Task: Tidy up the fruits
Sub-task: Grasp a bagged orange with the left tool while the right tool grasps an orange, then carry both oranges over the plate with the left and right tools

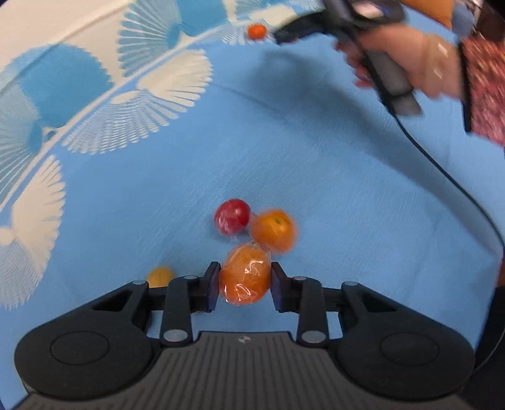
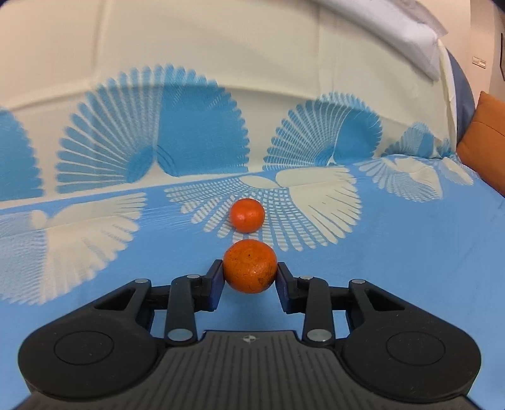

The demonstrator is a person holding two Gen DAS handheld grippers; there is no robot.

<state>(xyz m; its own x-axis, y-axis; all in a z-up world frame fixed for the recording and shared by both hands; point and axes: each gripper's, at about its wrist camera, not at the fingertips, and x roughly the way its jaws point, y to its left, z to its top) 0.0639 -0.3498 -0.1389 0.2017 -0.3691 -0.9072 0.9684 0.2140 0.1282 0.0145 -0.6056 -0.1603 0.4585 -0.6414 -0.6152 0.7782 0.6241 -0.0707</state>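
Note:
In the left wrist view my left gripper (image 1: 245, 277) is shut on a plastic-wrapped orange fruit (image 1: 245, 276) just above the blue bedsheet (image 1: 331, 176). Right beyond it lie a wrapped red fruit (image 1: 232, 216) and an orange (image 1: 273, 229), close together. A small yellow fruit (image 1: 160, 276) lies left of the fingers, partly hidden. In the right wrist view my right gripper (image 2: 250, 273) is shut on a rough-skinned tangerine (image 2: 250, 266). A second tangerine (image 2: 246, 215) lies on the sheet just beyond it; it also shows far off in the left wrist view (image 1: 256, 31).
The bed has a blue sheet with white and blue fan patterns (image 2: 151, 138). An orange cushion (image 2: 483, 138) and a white pillow (image 2: 423, 41) sit at the right. The hand holding the right gripper (image 1: 407, 60) and its black cable (image 1: 454, 189) cross the left view's upper right.

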